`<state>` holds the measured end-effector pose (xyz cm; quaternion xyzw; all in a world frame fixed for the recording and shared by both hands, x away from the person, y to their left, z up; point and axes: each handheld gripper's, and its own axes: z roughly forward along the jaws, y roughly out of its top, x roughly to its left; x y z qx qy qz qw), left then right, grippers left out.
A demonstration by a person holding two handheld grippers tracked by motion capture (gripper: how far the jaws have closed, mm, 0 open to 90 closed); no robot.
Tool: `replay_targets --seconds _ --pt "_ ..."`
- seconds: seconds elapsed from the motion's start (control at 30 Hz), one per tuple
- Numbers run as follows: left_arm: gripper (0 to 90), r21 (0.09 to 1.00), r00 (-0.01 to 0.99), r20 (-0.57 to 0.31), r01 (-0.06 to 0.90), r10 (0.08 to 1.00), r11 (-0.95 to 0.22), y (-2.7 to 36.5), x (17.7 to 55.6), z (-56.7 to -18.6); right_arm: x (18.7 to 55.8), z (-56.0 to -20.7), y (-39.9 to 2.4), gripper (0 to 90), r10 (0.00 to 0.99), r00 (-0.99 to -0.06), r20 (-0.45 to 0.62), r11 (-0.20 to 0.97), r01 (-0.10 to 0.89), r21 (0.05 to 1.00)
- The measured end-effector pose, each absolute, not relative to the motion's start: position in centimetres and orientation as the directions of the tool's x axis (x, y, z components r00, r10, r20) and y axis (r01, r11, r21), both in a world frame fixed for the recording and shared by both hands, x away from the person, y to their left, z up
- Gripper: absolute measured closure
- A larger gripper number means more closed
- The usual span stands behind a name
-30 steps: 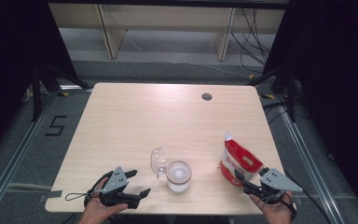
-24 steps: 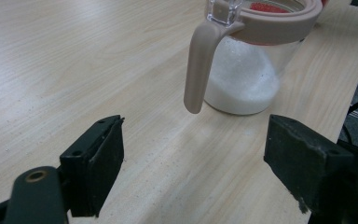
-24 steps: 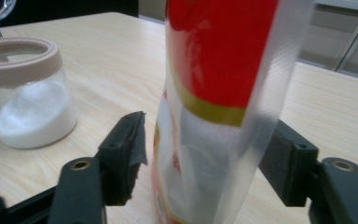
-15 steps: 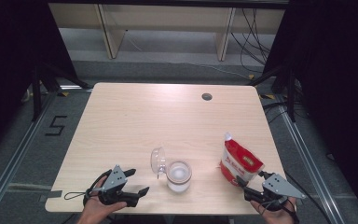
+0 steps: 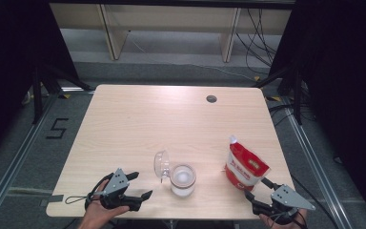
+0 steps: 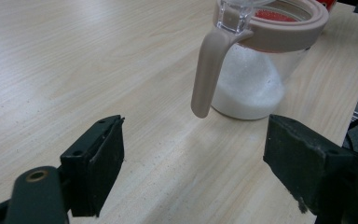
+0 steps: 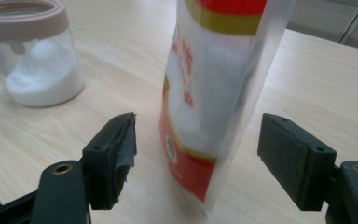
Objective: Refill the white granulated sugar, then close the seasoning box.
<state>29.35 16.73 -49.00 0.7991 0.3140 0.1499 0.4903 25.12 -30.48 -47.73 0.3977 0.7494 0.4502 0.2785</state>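
Two things matter here: the pouch (image 5: 244, 167) and the jar (image 5: 183, 180). On the table (image 5: 171, 119), seen from above, the pouch stands at about 5 o'clock, near the front edge, with the jar well apart from it at 6 o'clock, its hinged lid (image 5: 161, 165) flipped up.

Right gripper (image 5: 262, 191) has just been opening its jaws; in the right gripper view they flank the pouch's base with a clear gap on both sides, touching nothing. Left gripper (image 5: 140, 186) rests at 7 o'clock with its jaws wide apart and empty, and in its own view the jar's hanging clasp (image 6: 209, 74) lies just ahead.

The pouch is likely soft film, part full of white grains, so it should crumple under a squeeze and tip easily, with the weight sitting low. A grip across the mid body, above the red band (image 7: 191, 168), looks safest; the spout corner would fold. The jar looks rigid, clear and probably smooth, so best held across its body below the rim (image 6: 279, 32).
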Motion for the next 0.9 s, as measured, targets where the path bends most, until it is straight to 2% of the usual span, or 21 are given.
replay_targets --seconds 0.13,0.4,0.5,0.53,0.63,0.67,0.83,0.9 --pt "20.3 0.882 0.762 -0.097 0.363 0.640 -0.299 16.7 29.3 -48.8 24.6 -47.8 -30.7 28.9 0.849 -0.527 -0.050 0.281 0.367 0.887" --pt "21.2 0.876 0.763 -0.084 0.364 0.641 -0.318 16.6 29.1 -48.6 23.9 -48.0 -30.5 28.7 0.855 -0.517 -0.037 0.283 0.405 0.869" --pt "21.6 0.875 0.764 -0.077 0.360 0.641 -0.323 16.8 29.2 -48.6 23.9 -48.0 -30.6 28.5 0.848 -0.527 -0.055 0.298 0.388 0.872" --pt "21.7 0.876 0.769 -0.066 0.350 0.636 -0.332 16.8 29.3 -48.5 24.1 -48.1 -30.7 28.5 0.840 -0.534 -0.096 0.323 0.350 0.879" --pt "21.9 0.876 0.765 -0.064 0.351 0.640 -0.331 16.8 29.2 -48.3 23.5 -48.1 -30.4 28.5 0.858 -0.512 -0.040 0.287 0.412 0.865" --pt "21.9 0.876 0.768 -0.064 0.349 0.638 -0.332 16.9 29.2 -48.3 23.7 -48.1 -30.5 28.4 0.853 -0.519 -0.062 0.300 0.388 0.871" --pt "22.7 0.874 0.747 -0.089 0.376 0.658 -0.308 16.8 29.1 -47.9 23.8 -48.2 -30.7 28.2 0.844 -0.531 -0.077 0.324 0.390 0.862" --pt "25.9 0.876 0.751 -0.082 0.367 0.655 -0.312 16.8 29.1 -47.8 24.0 -48.2 -30.9 27.9 0.840 -0.532 -0.112 0.349 0.371 0.860"
